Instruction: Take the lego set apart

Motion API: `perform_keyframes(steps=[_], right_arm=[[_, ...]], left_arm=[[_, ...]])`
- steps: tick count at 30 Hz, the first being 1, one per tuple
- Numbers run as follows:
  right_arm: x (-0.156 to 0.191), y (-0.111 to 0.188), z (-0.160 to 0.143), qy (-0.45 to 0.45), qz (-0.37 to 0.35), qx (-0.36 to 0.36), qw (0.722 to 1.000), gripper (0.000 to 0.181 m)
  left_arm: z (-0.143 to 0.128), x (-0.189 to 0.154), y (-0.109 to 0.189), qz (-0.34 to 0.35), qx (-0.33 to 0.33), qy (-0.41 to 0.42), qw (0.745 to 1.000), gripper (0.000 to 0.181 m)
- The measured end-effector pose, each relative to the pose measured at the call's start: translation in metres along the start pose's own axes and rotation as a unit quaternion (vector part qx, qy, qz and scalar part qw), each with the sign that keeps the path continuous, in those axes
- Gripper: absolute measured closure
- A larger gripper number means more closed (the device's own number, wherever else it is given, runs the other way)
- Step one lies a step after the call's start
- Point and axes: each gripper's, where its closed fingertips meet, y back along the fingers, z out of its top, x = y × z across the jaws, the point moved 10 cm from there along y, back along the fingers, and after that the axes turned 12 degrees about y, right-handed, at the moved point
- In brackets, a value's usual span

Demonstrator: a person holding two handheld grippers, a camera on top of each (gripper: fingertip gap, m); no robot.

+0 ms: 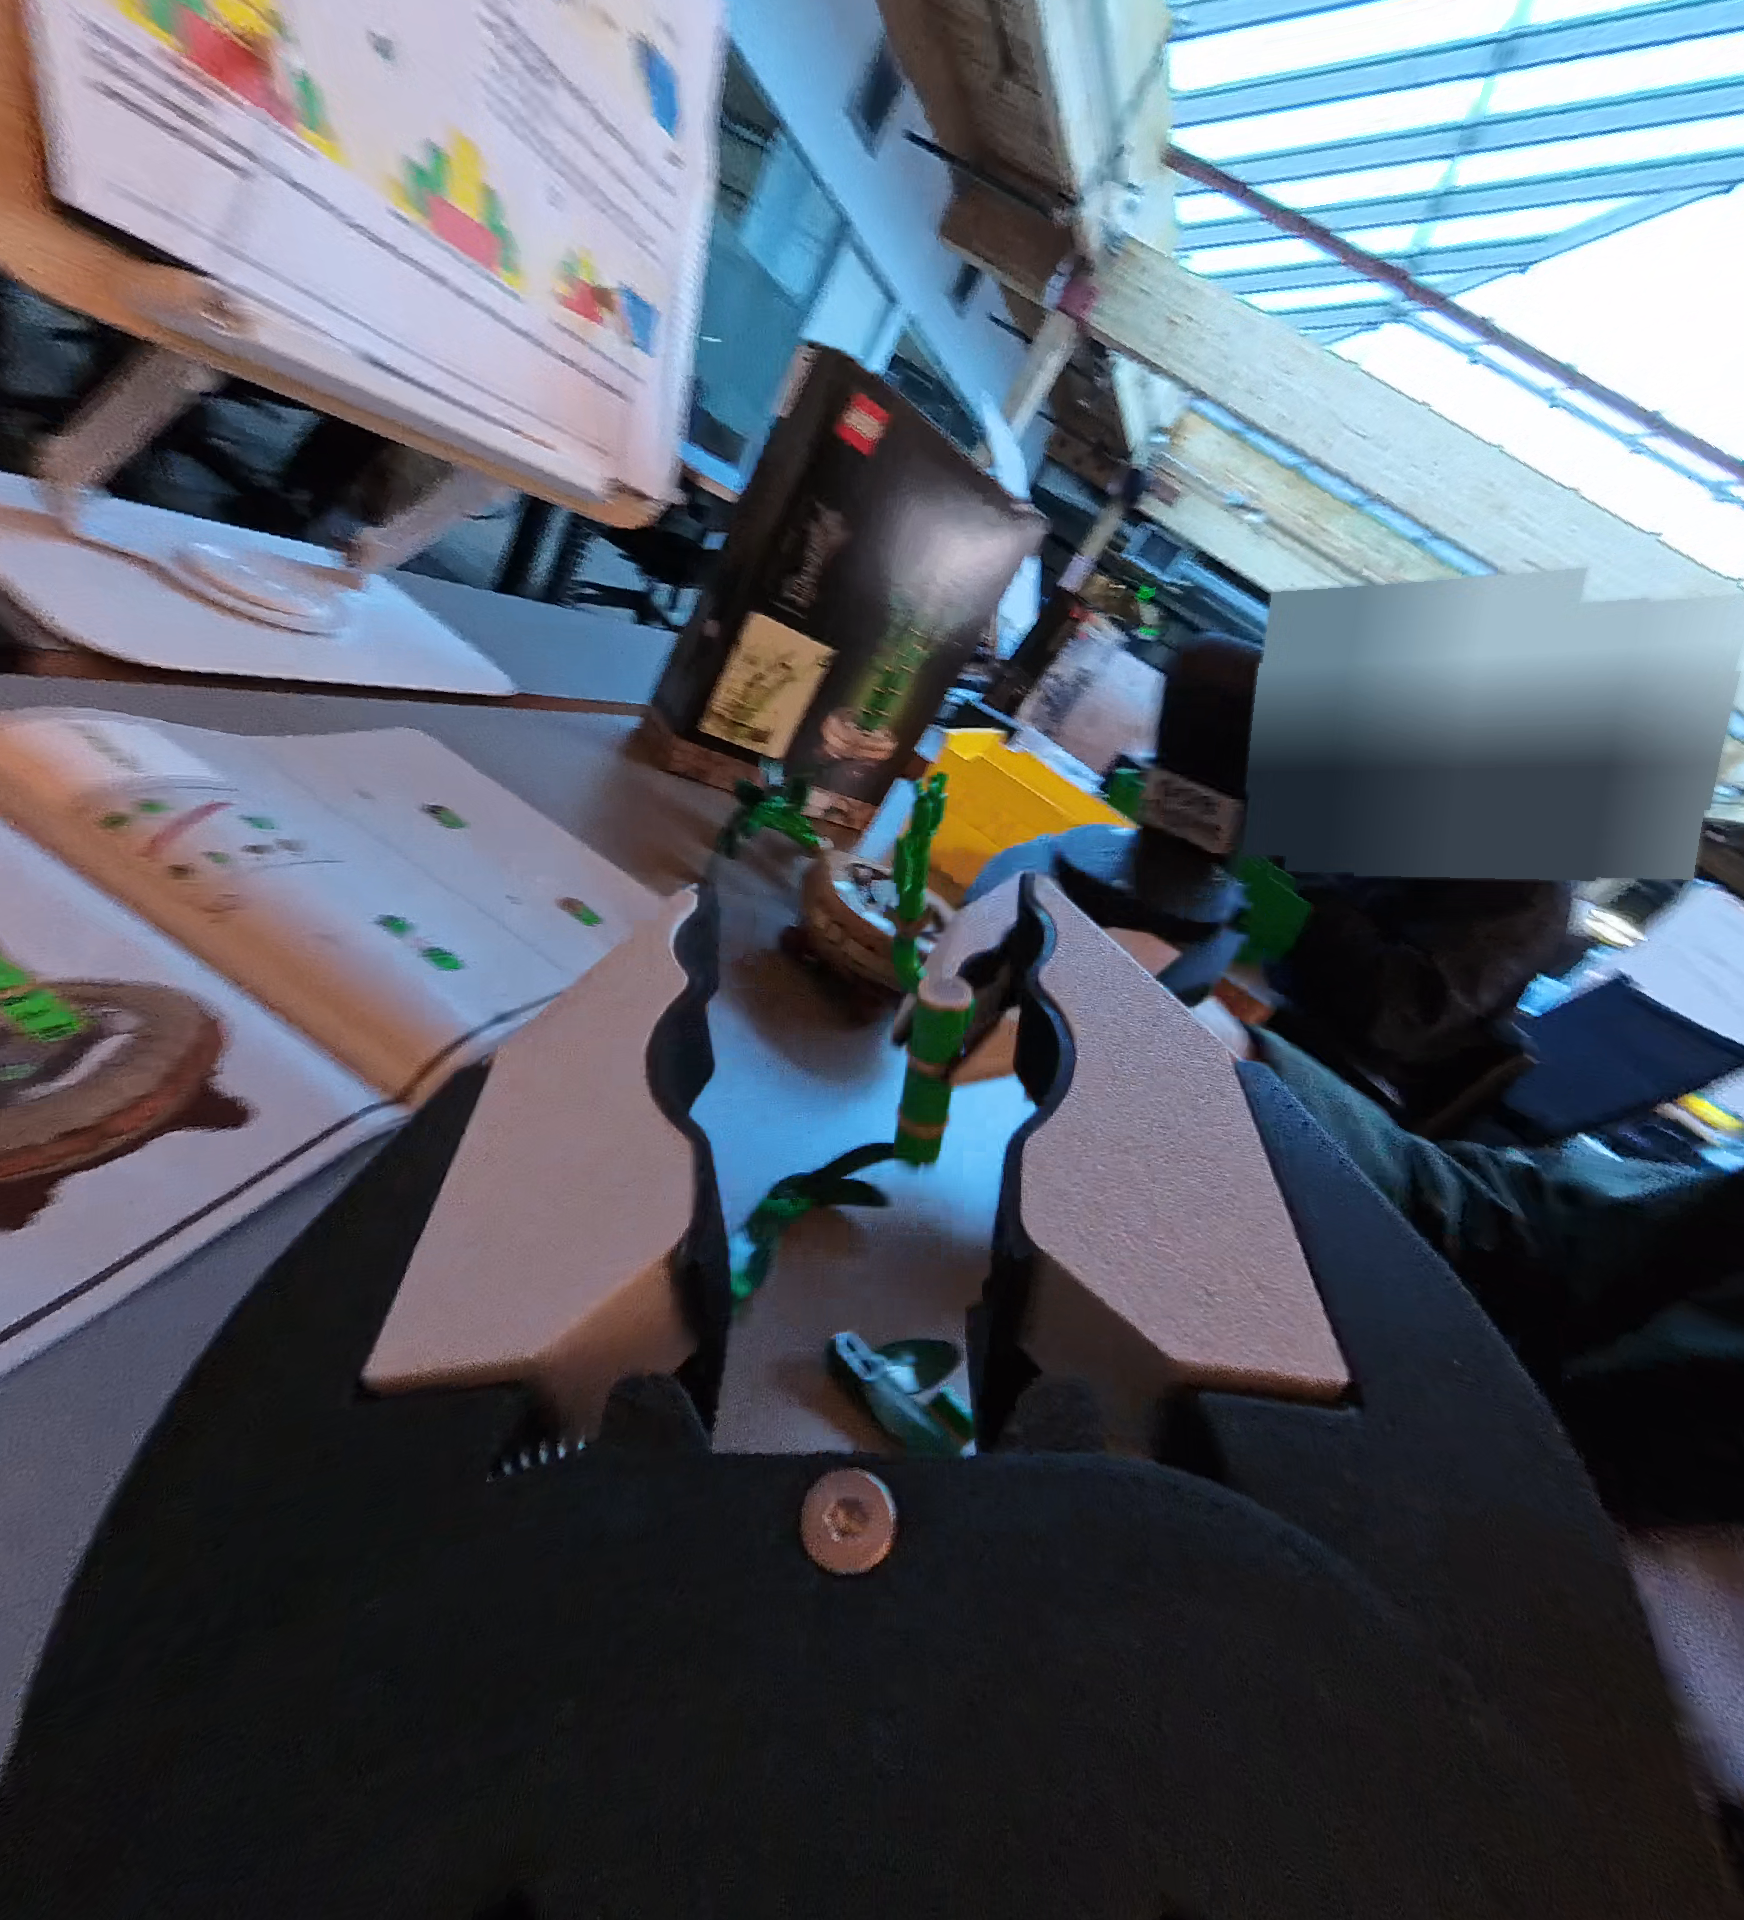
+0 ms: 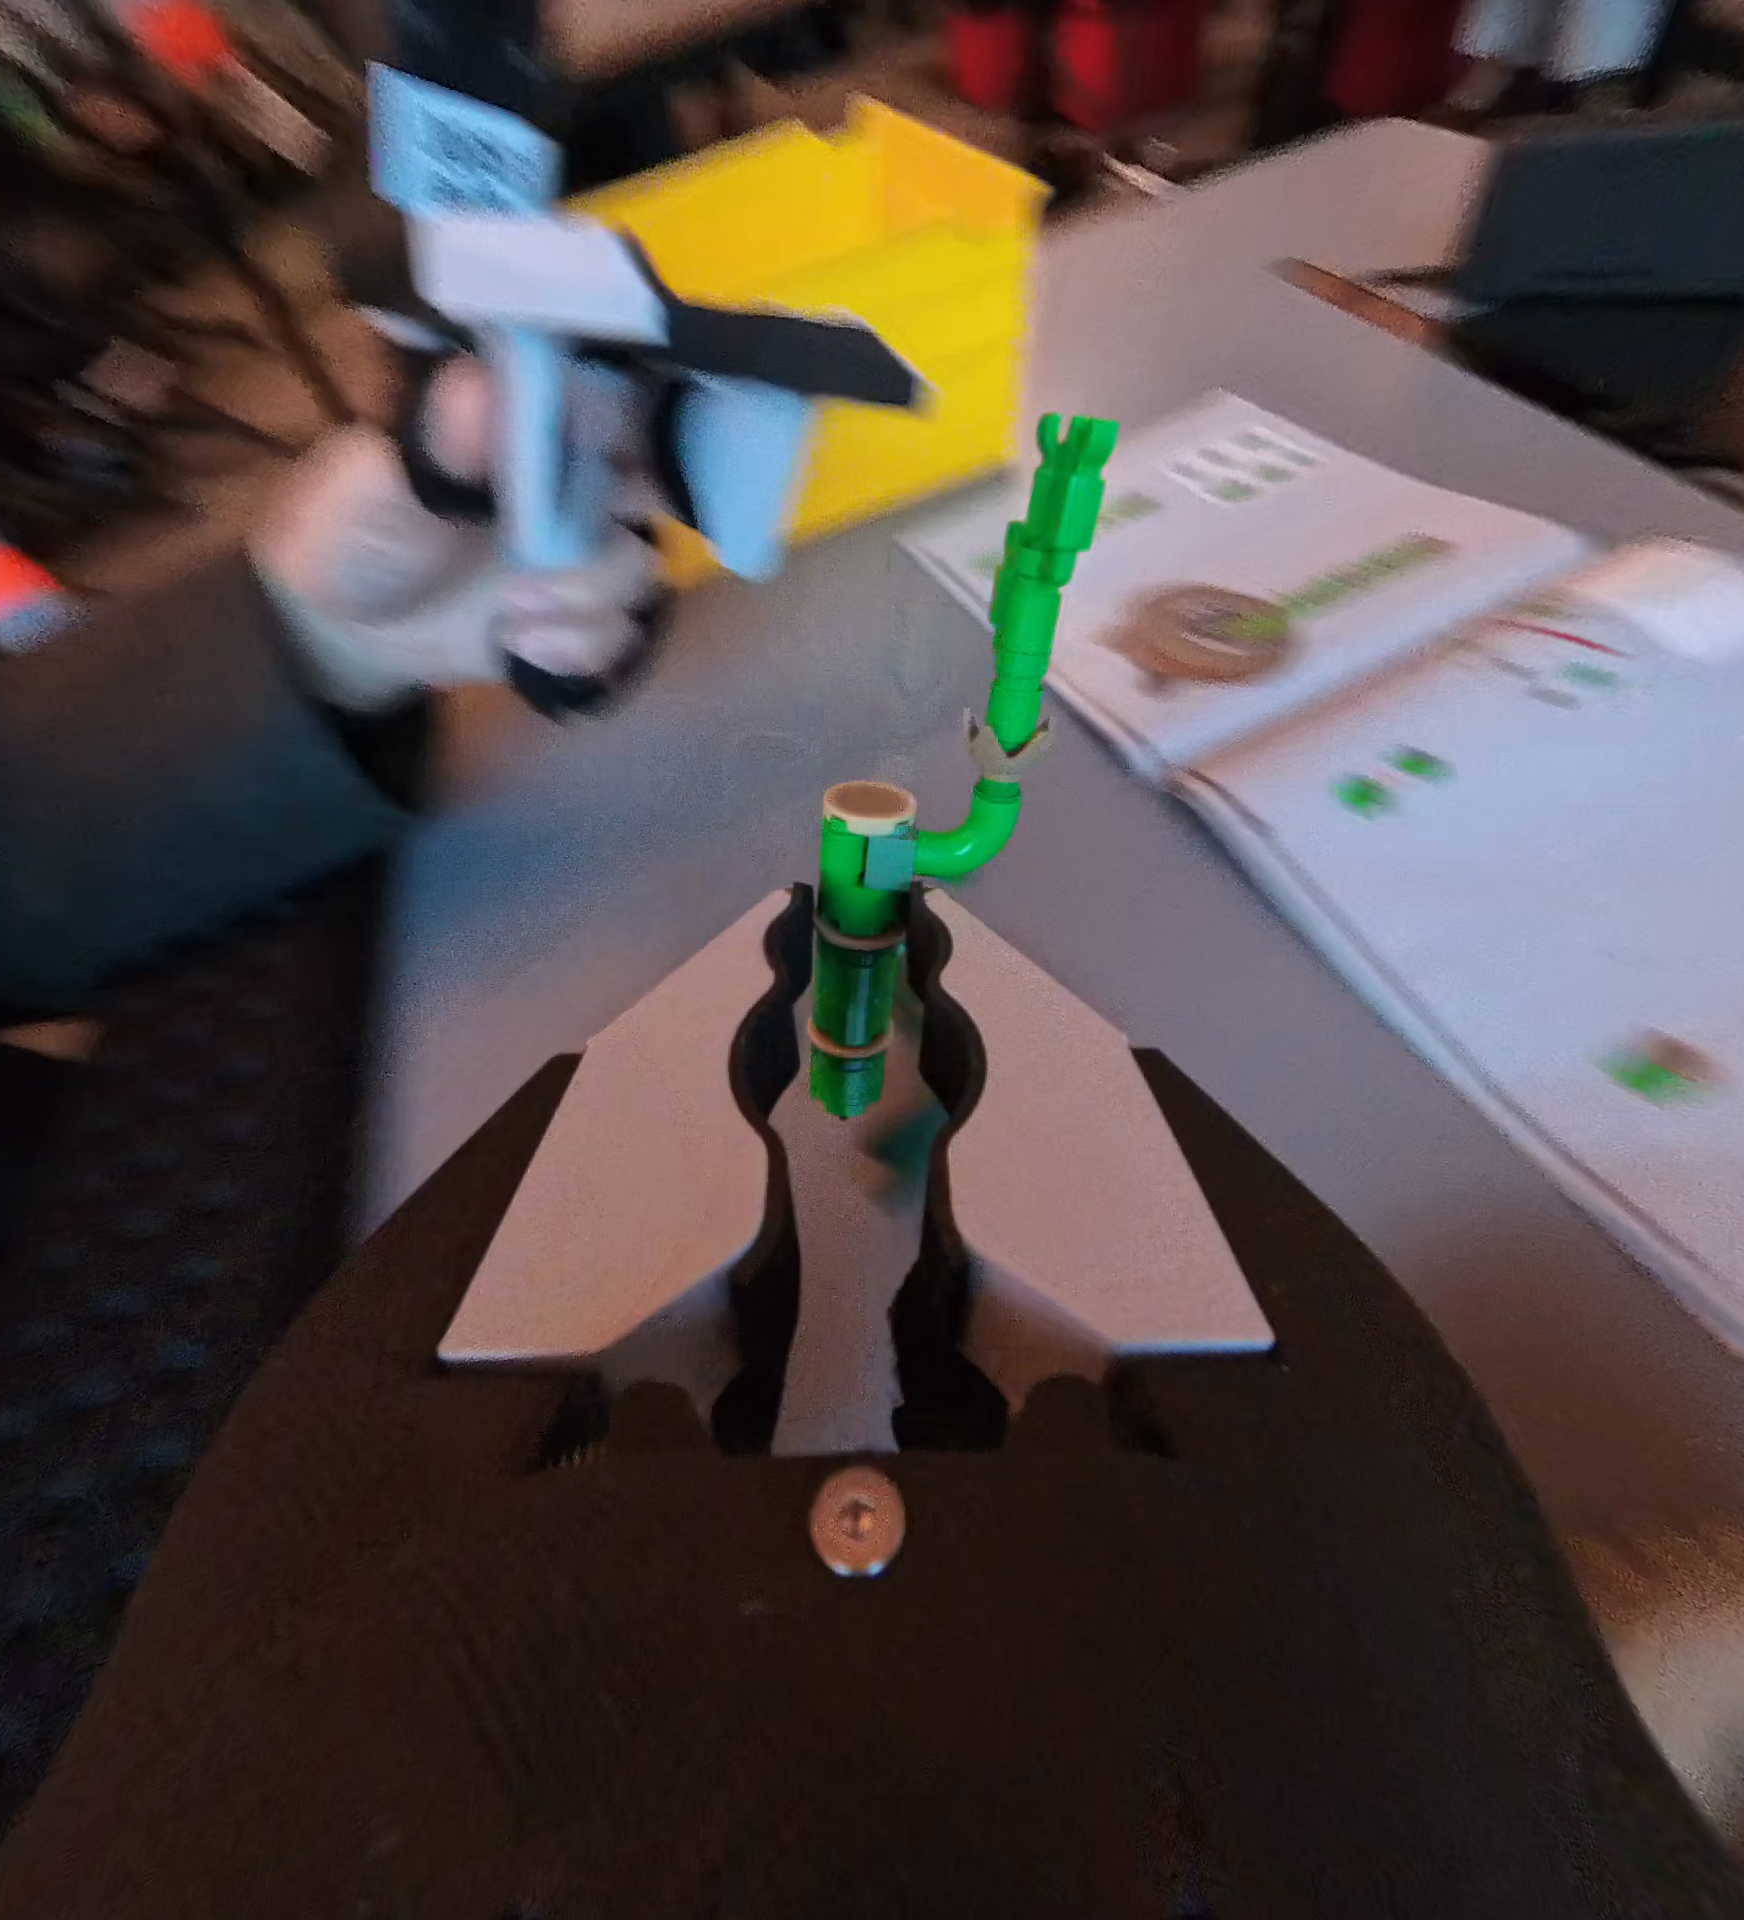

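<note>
Worktop: grey, carries everything below.

Open instruction booklet lies flat left of the left gripper jaws; in the right wrist view the same booklet lies right of the right gripper jaws. Second printed sheet far up-left of the left jaws, blurred.

Dark set box stands upright beyond the left jaws. Yellow bin just right of the box; in the right wrist view the bin sits beyond the jaws and a bit left.

Brown pot base of the set sits on the worktop just past the left jaw tips, a thin green stalk upright in it, green leaf sprig to its left.

Right jaws: pinching a green bamboo stem upright between the tips, tan cap on top, lifted clear of the pot. A curved side branch leaves the stem near the top and rises up-right, past the jaw tips, in front of the booklet.

Left jaws: spread, nothing gripped. The same stem shows inside the gap near the right-hand finger; contact with the left jaws cannot be told. Green leaf strand hangs off its lower end across the gap. Loose dark green leaf pieces lie on the worktop deep in the gap, near the jaw roots.

Left gripper shows far off up-left of the right jaws, heavily blurred. Person's dark sleeve right of the left jaws.
</note>
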Motion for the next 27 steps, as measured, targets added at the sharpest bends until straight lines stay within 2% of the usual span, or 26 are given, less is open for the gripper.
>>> perform_keyframes(steps=[2, 4, 7, 10, 15, 17, 19, 24, 25, 27], right_arm=[[-0.014, 0.013, -0.013, 0.020, -0.064, 0.087, 0.994, 0.166], [-0.021, 0.017, -0.023, 0.019, -0.087, 0.159, 0.983, 0.165], [-0.022, 0.016, -0.027, 0.000, -0.075, 0.179, 0.981, 0.165], [-0.025, 0.017, -0.031, -0.016, -0.075, 0.187, 0.979, 0.165], [-0.029, 0.025, -0.041, -0.038, -0.064, 0.238, 0.968, 0.165], [-0.028, 0.025, -0.042, -0.055, -0.053, 0.240, 0.968, 0.165], [-0.026, 0.023, -0.042, -0.049, -0.052, 0.242, 0.968, 0.165], [-0.019, 0.014, -0.047, -0.033, -0.073, 0.296, 0.952, 0.164], [-0.018, 0.012, -0.048, -0.035, -0.077, 0.300, 0.950, 0.164], [-0.015, 0.009, -0.047, -0.031, -0.086, 0.306, 0.948, 0.162]], left_arm=[[0.000, 0.011, 0.005, 0.079, 0.017, -0.008, 0.997, 0.134], [-0.008, 0.022, 0.004, 0.159, 0.083, -0.029, 0.983, 0.140], [-0.024, 0.030, -0.007, 0.226, 0.174, -0.078, 0.955, 0.146], [-0.038, 0.036, -0.019, 0.271, 0.231, -0.129, 0.925, 0.146], [-0.056, 0.043, -0.033, 0.271, 0.297, -0.143, 0.904, 0.145], [-0.058, 0.041, -0.035, 0.261, 0.306, -0.147, 0.903, 0.155], [-0.059, 0.042, -0.036, 0.269, 0.309, -0.165, 0.897, 0.173], [-0.058, 0.040, -0.033, 0.267, 0.319, -0.178, 0.892, 0.175], [-0.056, 0.038, -0.032, 0.261, 0.310, -0.183, 0.896, 0.175], [-0.047, 0.027, -0.030, 0.207, 0.263, -0.166, 0.928, 0.175]])
